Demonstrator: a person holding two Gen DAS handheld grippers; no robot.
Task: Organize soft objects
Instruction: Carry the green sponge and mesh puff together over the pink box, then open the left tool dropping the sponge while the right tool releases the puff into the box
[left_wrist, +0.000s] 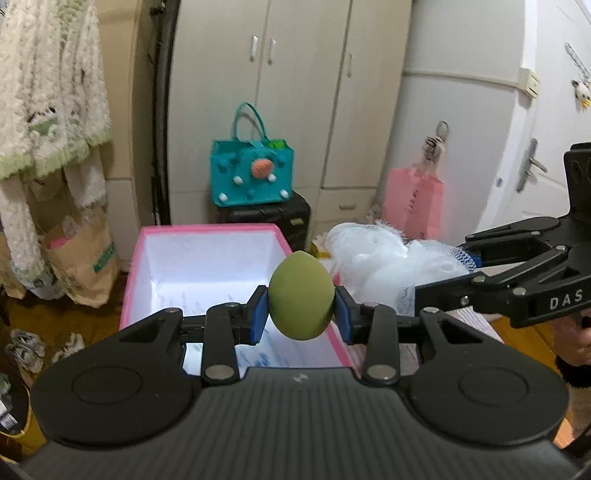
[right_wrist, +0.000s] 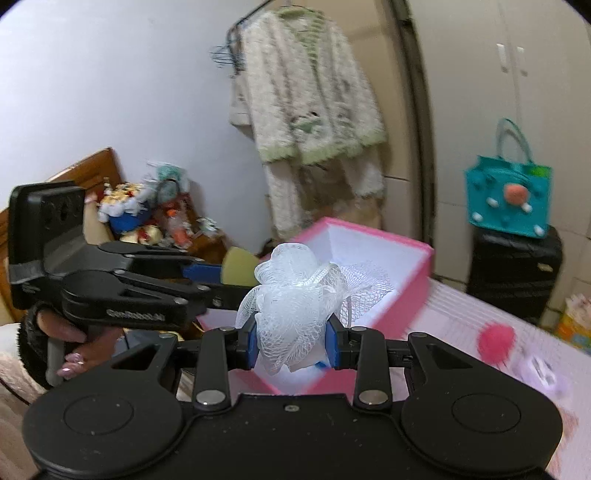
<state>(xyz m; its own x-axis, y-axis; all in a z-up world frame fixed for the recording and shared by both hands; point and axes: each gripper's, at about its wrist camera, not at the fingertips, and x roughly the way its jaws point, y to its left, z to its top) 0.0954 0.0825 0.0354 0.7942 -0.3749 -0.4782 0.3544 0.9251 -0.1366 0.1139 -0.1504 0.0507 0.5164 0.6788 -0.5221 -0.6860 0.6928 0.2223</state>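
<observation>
Left wrist: my left gripper (left_wrist: 301, 312) pinches the green sponge (left_wrist: 301, 295) above the pink box (left_wrist: 131, 280); squeezed lightly, it could squirt out.

Right wrist: my right gripper (right_wrist: 291, 341) clamps the white loofah (right_wrist: 295, 291) over the box; trailing mesh may snag its rim.

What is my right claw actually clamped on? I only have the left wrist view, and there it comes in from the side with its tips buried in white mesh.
Observer: The right claw pinches a white mesh bath pouf between both blue pads.
Operator: Anything soft left outside the pink-walled box?
Observer: Yes, a fluffy pink pompom lies on the pale bed cover to the right of the pink-walled box.
Operator: And my left claw, from that side?
Observer: The left claw holds the green egg-shaped sponge; the right wrist view shows a hand gripping its handle.
</observation>
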